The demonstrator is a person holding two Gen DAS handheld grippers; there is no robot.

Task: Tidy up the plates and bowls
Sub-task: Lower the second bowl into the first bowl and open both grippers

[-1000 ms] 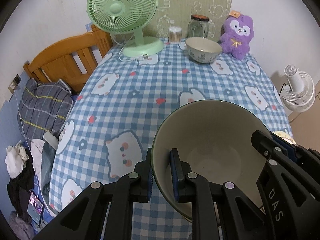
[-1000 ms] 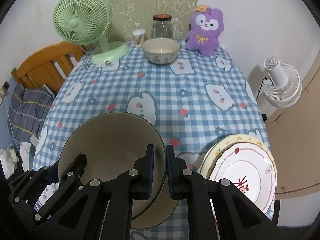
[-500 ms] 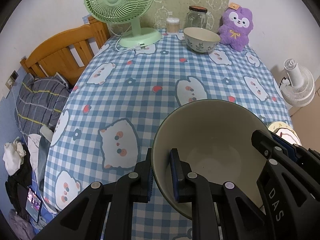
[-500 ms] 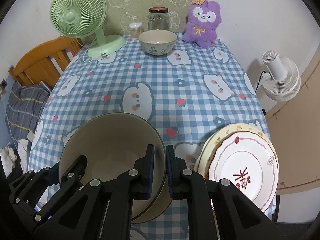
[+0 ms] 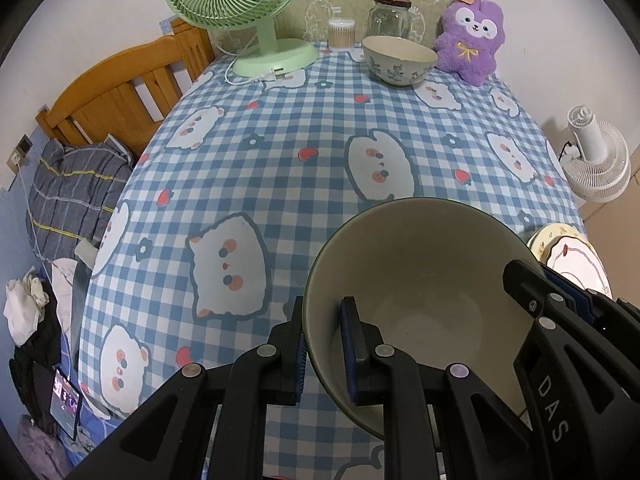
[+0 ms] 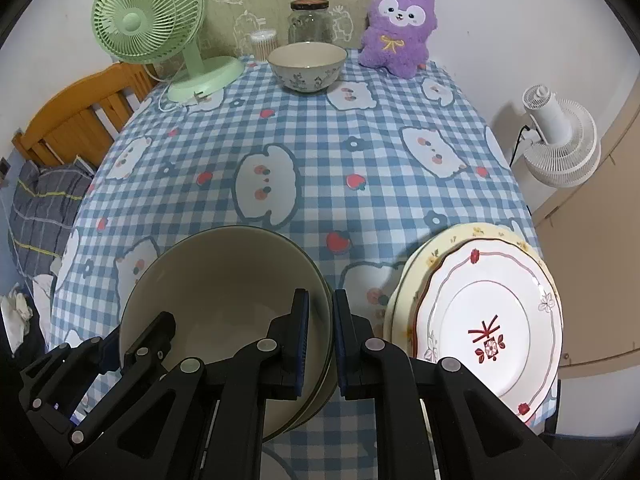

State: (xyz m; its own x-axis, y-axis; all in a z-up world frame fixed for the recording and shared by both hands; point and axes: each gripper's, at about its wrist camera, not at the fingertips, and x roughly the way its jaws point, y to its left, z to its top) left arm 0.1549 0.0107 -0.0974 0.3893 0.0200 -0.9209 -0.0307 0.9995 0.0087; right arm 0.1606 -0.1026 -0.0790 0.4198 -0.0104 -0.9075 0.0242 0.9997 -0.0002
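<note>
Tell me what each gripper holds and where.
Both grip the green-rimmed bowl by its rim: left gripper on its left side, right gripper on its right.

White walls [image 6: 500,20] behind checkered table [image 6: 320,140]; wooden bedframe [image 5: 120,92] beside.

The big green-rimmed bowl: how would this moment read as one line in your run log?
green-rimmed bowl: held | left gripper: shut on near-left rim | right gripper: shut on right rim | stacked plates: right of bowl

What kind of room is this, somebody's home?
Most likely a bedroom at home. A wooden bed frame with bedding sits beside the table, a purple plush toy leans against the wall, and a cartoon checked tablecloth covers the table.
</note>
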